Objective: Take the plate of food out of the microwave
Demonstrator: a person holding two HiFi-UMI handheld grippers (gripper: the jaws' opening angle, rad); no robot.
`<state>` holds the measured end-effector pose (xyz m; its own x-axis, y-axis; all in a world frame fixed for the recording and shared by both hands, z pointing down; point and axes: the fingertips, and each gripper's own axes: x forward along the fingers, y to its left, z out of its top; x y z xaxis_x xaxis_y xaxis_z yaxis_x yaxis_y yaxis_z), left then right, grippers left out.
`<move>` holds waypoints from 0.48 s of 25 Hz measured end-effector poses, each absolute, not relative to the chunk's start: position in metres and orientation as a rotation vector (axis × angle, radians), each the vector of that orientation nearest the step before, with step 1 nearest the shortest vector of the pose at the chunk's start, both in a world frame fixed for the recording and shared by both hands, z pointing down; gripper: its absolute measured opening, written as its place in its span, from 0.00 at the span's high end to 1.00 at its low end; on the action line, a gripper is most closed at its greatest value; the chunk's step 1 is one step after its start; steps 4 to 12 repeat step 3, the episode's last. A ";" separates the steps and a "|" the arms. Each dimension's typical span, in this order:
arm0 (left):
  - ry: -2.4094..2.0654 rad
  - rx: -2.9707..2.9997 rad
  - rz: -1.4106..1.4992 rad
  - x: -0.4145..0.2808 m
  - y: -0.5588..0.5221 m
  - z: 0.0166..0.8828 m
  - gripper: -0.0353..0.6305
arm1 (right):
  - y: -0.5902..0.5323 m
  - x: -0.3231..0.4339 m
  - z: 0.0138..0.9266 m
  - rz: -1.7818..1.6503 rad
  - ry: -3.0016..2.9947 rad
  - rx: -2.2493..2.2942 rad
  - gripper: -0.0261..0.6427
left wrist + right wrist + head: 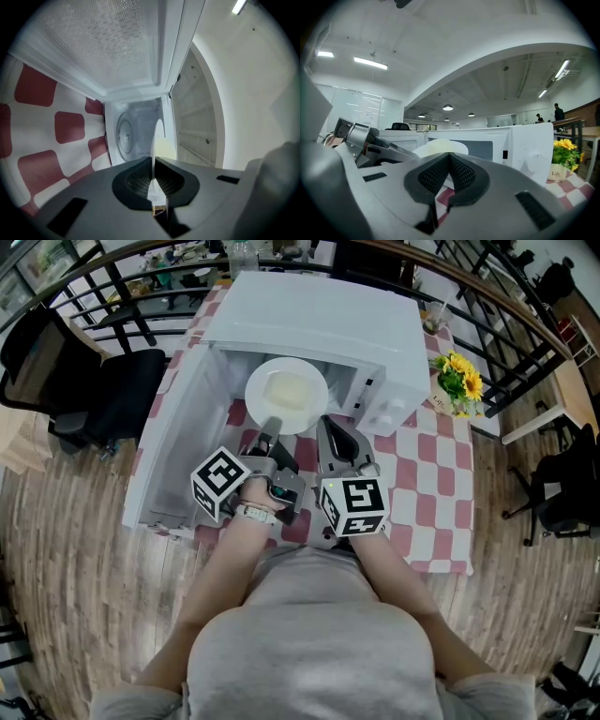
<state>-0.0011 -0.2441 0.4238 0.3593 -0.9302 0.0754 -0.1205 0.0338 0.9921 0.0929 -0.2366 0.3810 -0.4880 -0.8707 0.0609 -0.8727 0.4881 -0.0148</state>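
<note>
A white plate [287, 395] with pale food hangs level just in front of the open white microwave [309, 315]. My left gripper [270, 425] is shut on the plate's near rim. In the left gripper view, which is rolled sideways, the plate [159, 140] runs edge-on between the pads of my left gripper [153, 164], with the microwave's cavity [131, 133] behind. My right gripper [326, 423] sits just right of it, below the plate's near edge. It is shut with nothing in it [449, 155]. Beyond its tips in the right gripper view are the plate [440, 146] and the microwave [520, 145].
The microwave door [178, 427] stands swung open to the left. A red-and-white checked cloth [422, 474] covers the table. A small pot of yellow flowers [459, 376] stands right of the microwave. Black office chairs [94, 399] are at the left, with a curved railing behind.
</note>
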 end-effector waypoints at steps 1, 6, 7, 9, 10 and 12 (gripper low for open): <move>-1.032 1.405 -0.841 -0.001 -0.244 0.423 0.93 | -0.237 0.093 0.381 0.067 -2.671 1.565 0.93; -1.028 1.409 -0.851 -0.001 -0.245 0.422 0.93 | -0.237 0.093 0.381 0.067 -2.671 1.562 0.93; -1.028 1.409 -0.851 -0.001 -0.245 0.422 0.93 | -0.237 0.093 0.381 0.067 -2.671 1.562 0.93; -1.028 1.409 -0.851 -0.001 -0.245 0.422 0.93 | -0.237 0.093 0.381 0.067 -2.671 1.562 0.93; -1.028 1.409 -0.851 -0.001 -0.245 0.422 0.93 | -0.237 0.093 0.381 0.067 -2.671 1.562 0.93; -1.028 1.409 -0.851 -0.001 -0.245 0.422 0.93 | -0.237 0.093 0.381 0.067 -2.671 1.562 0.93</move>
